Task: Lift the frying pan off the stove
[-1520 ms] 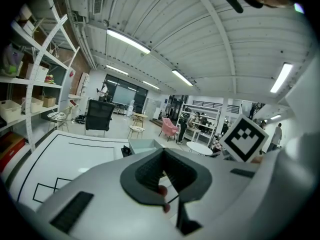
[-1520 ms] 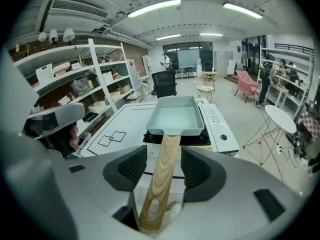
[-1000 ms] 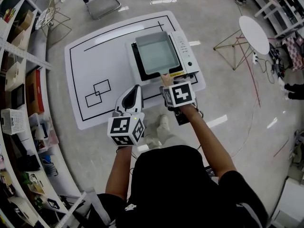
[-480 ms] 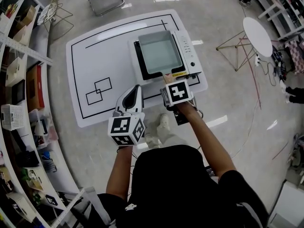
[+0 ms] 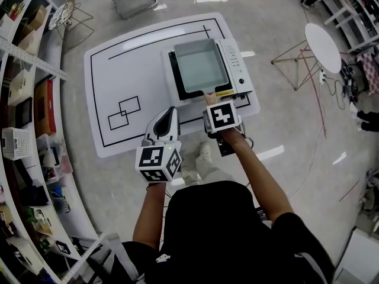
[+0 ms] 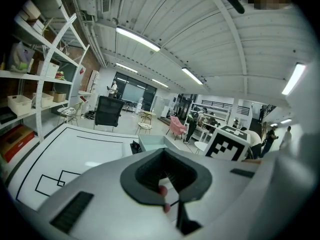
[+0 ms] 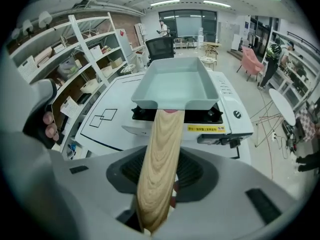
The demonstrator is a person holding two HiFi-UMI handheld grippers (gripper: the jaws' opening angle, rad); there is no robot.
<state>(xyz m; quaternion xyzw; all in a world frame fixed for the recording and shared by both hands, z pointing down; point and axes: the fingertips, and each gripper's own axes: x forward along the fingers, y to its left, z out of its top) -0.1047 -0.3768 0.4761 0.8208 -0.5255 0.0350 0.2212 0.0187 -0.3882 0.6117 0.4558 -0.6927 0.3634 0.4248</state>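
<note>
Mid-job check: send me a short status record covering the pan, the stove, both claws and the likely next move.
pan: square frying pan, sitting flat on the stove, not yet lifted
handle: wooden handle, pointing toward the person
right claw: right claw has just been closing and is now shut on the handle
left claw: left claw shut with nothing in it, above the table, apart from the stove
next: probably a straight lift with the right claw

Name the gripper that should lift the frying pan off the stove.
Right. The right gripper has just been closing its jaws around the wooden handle of the frying pan. The left gripper is shut and empty, short of the stove.
</note>
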